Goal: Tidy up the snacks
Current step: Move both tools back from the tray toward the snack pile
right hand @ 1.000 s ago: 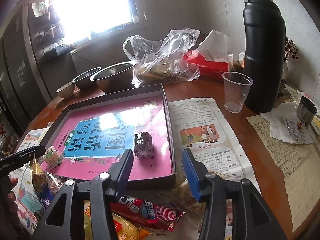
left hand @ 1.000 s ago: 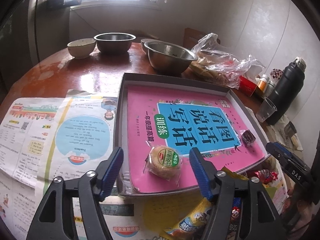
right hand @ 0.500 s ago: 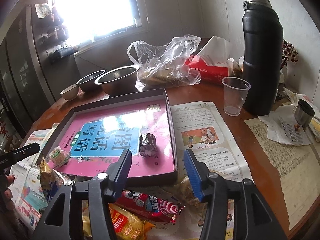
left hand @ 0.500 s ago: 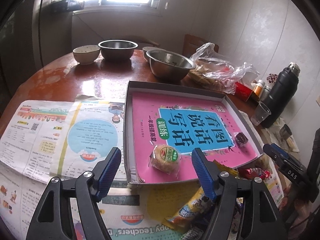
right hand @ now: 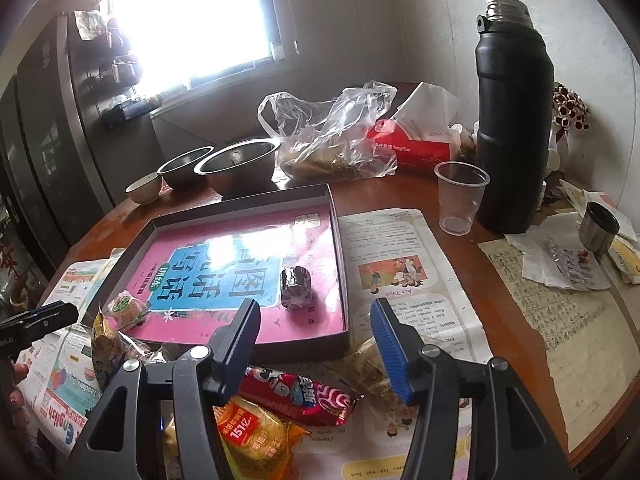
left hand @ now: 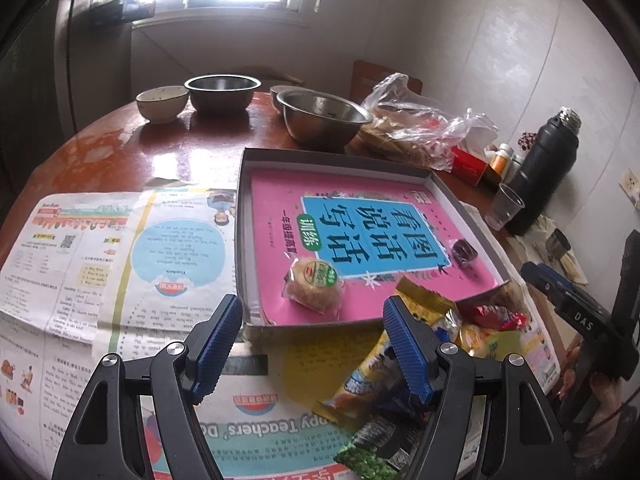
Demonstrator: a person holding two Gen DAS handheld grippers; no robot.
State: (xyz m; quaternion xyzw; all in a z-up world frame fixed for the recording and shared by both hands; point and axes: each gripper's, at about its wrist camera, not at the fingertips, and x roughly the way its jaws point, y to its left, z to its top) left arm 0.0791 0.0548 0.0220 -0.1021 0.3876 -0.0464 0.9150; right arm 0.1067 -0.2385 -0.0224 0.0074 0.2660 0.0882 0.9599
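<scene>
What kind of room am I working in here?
Most likely a home kitchen or dining corner: a round wooden table under a window, with steel bowls, a black thermos and loose snack packets beside a shallow box.

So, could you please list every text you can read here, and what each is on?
"看图说话", "训练": pink book in the box.
"DAS": right gripper.
"Teachers": newspaper.
"English": same newspaper.
"151亿": orange snack packet.
"Act Two": illustrated page.
Fine print elsewhere: too small.
</scene>
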